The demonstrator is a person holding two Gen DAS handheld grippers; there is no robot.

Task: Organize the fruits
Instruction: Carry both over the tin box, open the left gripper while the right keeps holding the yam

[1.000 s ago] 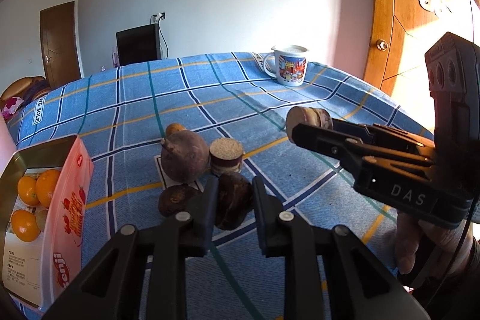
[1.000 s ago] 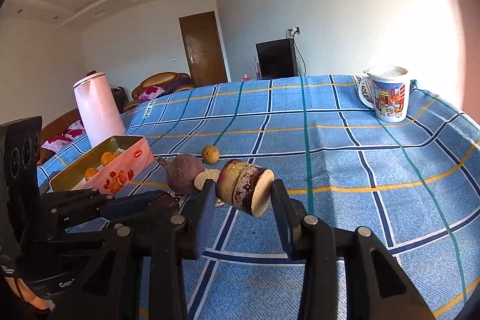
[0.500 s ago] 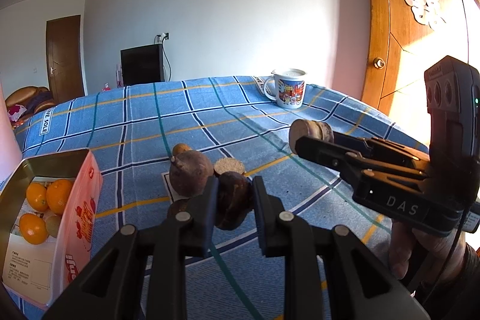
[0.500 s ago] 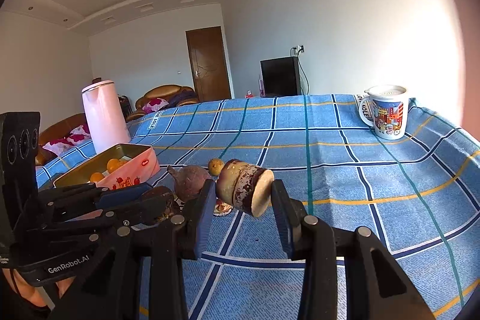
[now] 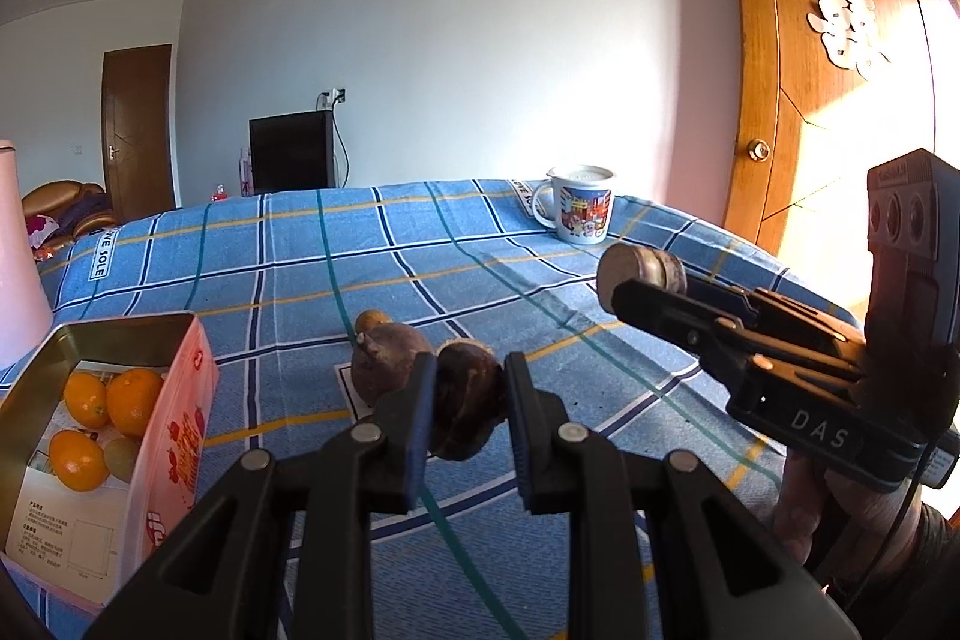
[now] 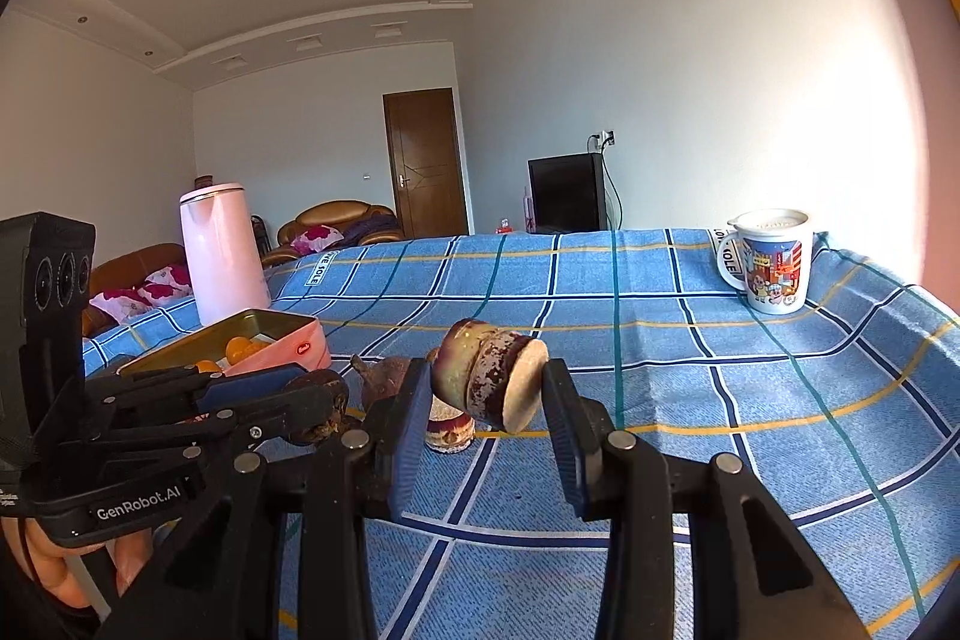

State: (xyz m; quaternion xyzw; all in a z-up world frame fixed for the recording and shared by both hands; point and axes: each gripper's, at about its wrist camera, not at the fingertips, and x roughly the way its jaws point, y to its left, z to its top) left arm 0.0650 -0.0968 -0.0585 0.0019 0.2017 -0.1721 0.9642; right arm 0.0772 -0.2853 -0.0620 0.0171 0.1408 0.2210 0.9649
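Now each claw, left claw [image 5: 465, 403] clamping a dark fruit [image 5: 468, 409], right claw [image 6: 486, 388] a cut chunk [image 6: 489, 379], likely carries toward the tin [image 5: 180, 382].

Between the left gripper [image 5: 465, 415] fingers: a round fruit [image 5: 468, 409], up off the table [image 5: 420, 244]. Just behind it, on the cloth, a bigger fruit [image 5: 381, 361], and behind that a small one [image 5: 371, 322]. Left of this gripper, a tin [image 5: 186, 400] with oranges [image 5: 114, 400] inside. Right of it, the right gripper [image 6: 483, 388] with a cut chunk [image 6: 489, 379] between its fingers. Under that chunk, on the cloth, another cut piece [image 6: 449, 427]. Far ahead, near the right edge, a mug [image 5: 579, 205]. Behind the tin, a jug [image 6: 223, 253].
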